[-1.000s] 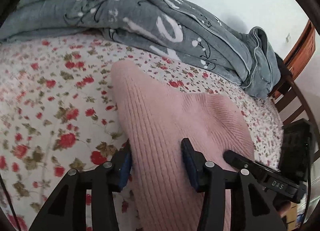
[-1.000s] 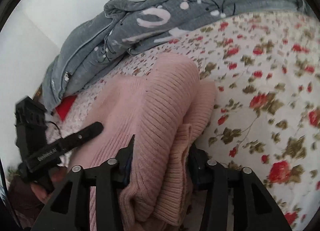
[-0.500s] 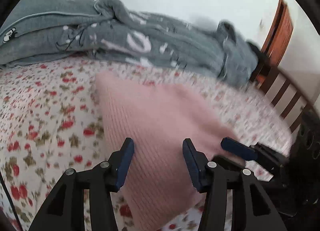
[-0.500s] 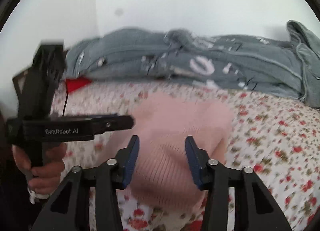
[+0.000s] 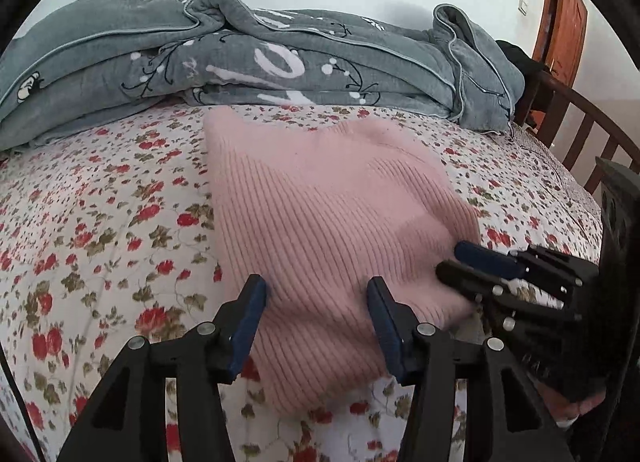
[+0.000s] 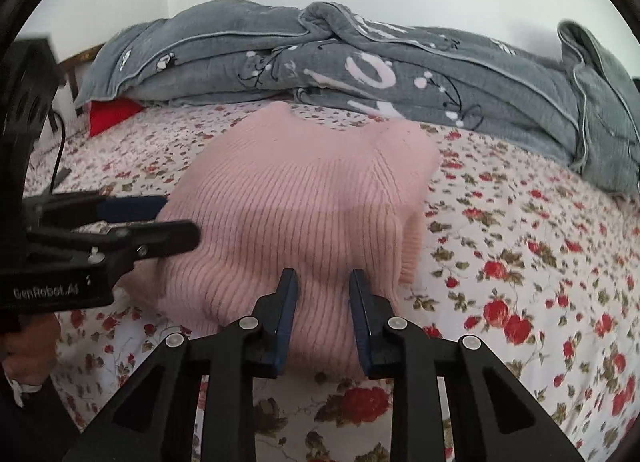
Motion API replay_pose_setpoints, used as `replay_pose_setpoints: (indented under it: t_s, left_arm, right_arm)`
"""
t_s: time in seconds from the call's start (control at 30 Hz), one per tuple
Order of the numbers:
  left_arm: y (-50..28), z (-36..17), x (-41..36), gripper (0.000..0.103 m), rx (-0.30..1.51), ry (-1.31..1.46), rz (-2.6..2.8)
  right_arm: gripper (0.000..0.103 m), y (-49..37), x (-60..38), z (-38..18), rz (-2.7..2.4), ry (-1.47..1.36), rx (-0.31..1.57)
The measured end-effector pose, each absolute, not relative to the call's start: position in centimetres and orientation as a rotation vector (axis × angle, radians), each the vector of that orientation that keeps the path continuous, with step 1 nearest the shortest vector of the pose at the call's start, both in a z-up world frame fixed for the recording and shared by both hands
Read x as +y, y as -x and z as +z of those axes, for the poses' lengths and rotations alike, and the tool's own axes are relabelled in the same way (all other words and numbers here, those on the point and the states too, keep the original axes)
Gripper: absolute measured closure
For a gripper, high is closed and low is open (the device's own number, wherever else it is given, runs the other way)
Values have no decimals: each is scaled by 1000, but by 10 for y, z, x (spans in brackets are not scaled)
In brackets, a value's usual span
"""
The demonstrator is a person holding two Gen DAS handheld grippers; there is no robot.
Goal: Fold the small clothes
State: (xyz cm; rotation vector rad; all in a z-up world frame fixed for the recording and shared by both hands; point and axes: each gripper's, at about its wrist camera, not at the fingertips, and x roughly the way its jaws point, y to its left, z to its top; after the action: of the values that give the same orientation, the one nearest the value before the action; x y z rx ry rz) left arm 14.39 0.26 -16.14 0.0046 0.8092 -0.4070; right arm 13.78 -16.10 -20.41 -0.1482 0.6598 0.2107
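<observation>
The pink ribbed sweater (image 5: 328, 213) lies on the flowered bed (image 5: 100, 221) as a compact, thick bundle in front of the rumpled grey quilt (image 5: 260, 61), so the folding looks largely done, with perhaps only a neatening or setting aside left. The left tongs (image 5: 316, 314) hover spread over its near edge, nothing pinched between them. The right tongs (image 6: 323, 310) are closing over the knit on the other side, but as far as I can see the pads do not press on the cloth and they hold nothing.
</observation>
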Motion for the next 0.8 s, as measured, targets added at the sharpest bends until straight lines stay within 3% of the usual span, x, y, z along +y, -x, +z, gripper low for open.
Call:
replay_pose_setpoints:
  t_s: [0.3,0.5,0.8]
  left_arm:
    - [-131,-162,11,50,839,50,-432]
    - [-133,-177,11,38,882,25,-397]
    - [-126,-163,27,43,869,119,-453]
  right_arm:
    - [78,-134,-170,-203,201,109,686]
    - [78,-132,-171,-208,186,97,676]
    - [78,-127,-177,-209,171,90,674]
